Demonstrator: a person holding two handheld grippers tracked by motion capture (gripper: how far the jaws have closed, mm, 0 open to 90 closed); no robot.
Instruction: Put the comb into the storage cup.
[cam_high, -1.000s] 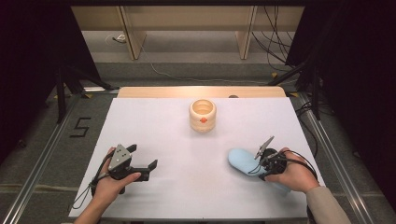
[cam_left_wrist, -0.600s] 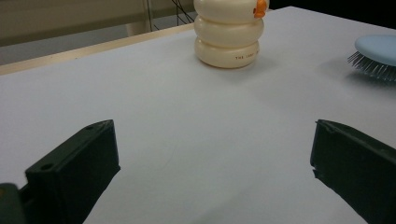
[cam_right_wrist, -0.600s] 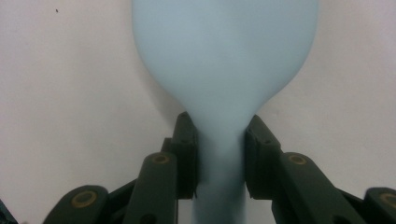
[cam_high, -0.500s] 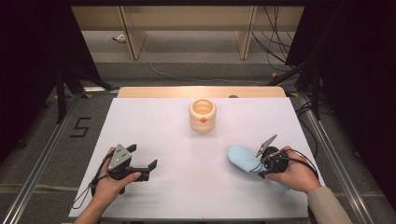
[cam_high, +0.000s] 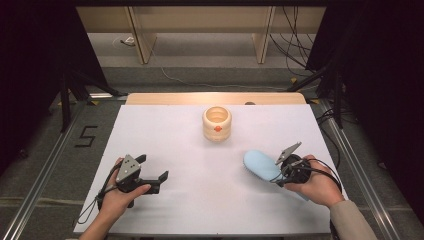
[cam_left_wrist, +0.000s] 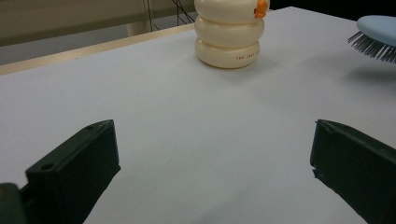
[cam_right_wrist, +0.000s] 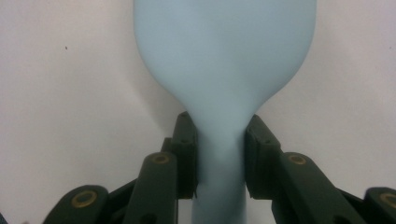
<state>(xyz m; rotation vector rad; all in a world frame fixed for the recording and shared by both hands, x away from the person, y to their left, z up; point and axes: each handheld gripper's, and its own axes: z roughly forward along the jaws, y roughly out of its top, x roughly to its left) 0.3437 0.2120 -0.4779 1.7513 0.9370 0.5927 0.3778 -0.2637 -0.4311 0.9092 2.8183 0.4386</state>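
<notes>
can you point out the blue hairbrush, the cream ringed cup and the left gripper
blue hairbrush (cam_high: 260, 164), high view, on the smooth back of its head
cream ringed cup (cam_high: 217, 127), high view, on its outer wall beside the orange dot
left gripper (cam_high: 152, 173), high view, midway between its open fingers

A white table (cam_high: 165, 145) with a wooden far edge stands on grey floor (cam_high: 45, 165) marked with a black 5 (cam_high: 86, 136). Black curtains (cam_high: 30, 60) flank it; cables (cam_high: 200, 82) trail beneath pale wooden furniture (cam_high: 200, 22) behind.
</notes>
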